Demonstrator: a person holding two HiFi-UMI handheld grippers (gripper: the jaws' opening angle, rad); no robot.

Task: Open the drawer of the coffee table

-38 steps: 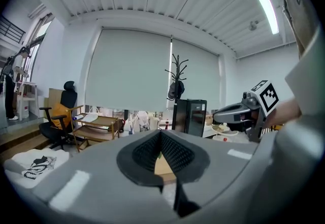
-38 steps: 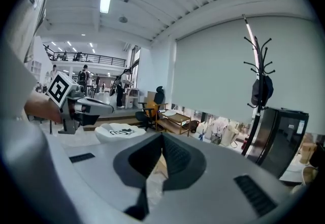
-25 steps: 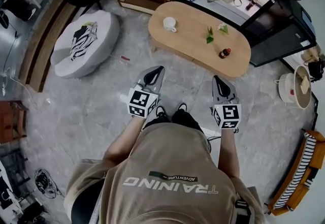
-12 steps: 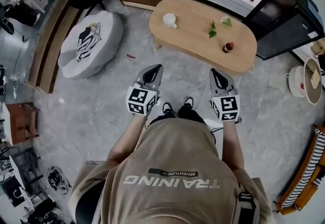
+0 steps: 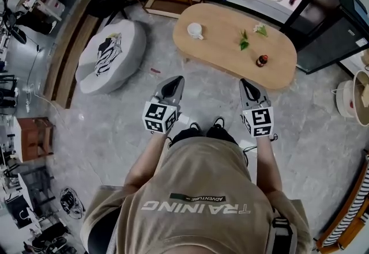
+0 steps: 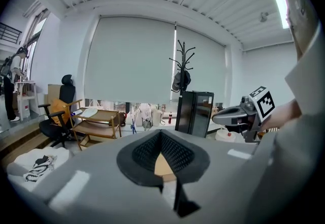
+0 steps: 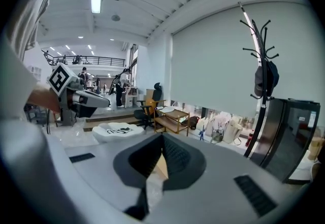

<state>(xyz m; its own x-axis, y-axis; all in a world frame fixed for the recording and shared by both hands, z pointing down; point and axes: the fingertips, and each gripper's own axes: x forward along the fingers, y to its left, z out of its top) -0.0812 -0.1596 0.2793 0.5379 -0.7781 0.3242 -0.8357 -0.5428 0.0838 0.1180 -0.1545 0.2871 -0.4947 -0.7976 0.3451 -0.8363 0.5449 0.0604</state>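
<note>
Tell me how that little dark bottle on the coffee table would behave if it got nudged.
The bottle seems upright, small and narrow, so it would probably tip easily and might then roll. It stands toward the coffee table's near edge, so a hard push could send it off. It's likely light; its material can't be told.
</note>
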